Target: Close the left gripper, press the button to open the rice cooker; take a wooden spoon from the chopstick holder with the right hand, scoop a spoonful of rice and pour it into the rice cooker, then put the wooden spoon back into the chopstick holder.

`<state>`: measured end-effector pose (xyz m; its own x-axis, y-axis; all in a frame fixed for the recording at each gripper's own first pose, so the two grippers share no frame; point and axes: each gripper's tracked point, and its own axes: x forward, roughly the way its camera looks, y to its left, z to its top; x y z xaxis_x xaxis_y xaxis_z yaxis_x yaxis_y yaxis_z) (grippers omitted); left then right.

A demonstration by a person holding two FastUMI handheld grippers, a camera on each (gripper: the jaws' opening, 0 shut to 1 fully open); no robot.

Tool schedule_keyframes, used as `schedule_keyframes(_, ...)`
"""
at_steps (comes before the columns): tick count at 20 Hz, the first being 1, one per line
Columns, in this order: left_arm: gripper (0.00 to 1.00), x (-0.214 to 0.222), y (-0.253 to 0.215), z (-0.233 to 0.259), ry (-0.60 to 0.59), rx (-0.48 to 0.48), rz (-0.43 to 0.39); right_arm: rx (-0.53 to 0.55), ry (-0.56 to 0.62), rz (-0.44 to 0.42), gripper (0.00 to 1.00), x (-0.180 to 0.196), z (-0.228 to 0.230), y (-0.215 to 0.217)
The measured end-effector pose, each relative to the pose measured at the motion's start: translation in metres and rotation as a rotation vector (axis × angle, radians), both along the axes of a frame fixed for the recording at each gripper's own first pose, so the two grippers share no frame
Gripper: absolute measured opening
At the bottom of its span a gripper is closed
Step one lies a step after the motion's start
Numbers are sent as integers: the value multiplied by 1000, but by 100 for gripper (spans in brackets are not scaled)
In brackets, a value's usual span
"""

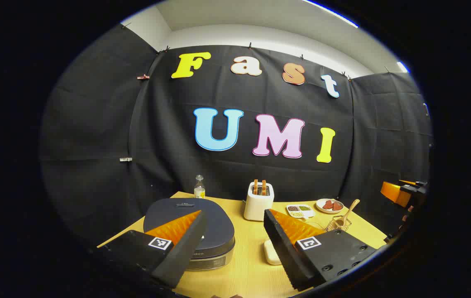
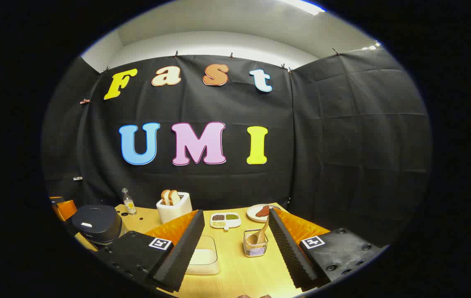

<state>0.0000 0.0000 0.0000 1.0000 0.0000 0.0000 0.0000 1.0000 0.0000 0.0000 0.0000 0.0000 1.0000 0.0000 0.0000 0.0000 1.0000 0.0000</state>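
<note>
Rice cookers: I count one rice cooker (image 1: 190, 225), lid down.
Wooden spoons: one wooden spoon (image 2: 259, 235), standing in the holder.
Chopstick holders: one chopstick holder (image 2: 255, 244).
Rice containers: one white container (image 2: 203, 260).
Toasters: one toaster (image 1: 258, 201), with two bread slices (image 2: 170, 197) in it.
Bottles: one bottle (image 1: 199, 187).
Divided dishes: one divided dish (image 2: 225, 220); I make out three compartments.
Plates: one plate (image 1: 329, 205).
Tables: one table (image 1: 243, 265).
</note>
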Motion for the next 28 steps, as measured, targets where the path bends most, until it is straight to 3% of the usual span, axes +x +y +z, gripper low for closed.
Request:
schedule_keyframes(20,94,-5,8,-8,22,22,34,2,5,31,98,3,-1,6)
schedule_keyframes(28,95,9,8,1,66,-4,54,-11,34,35,98,23,-2,-4)
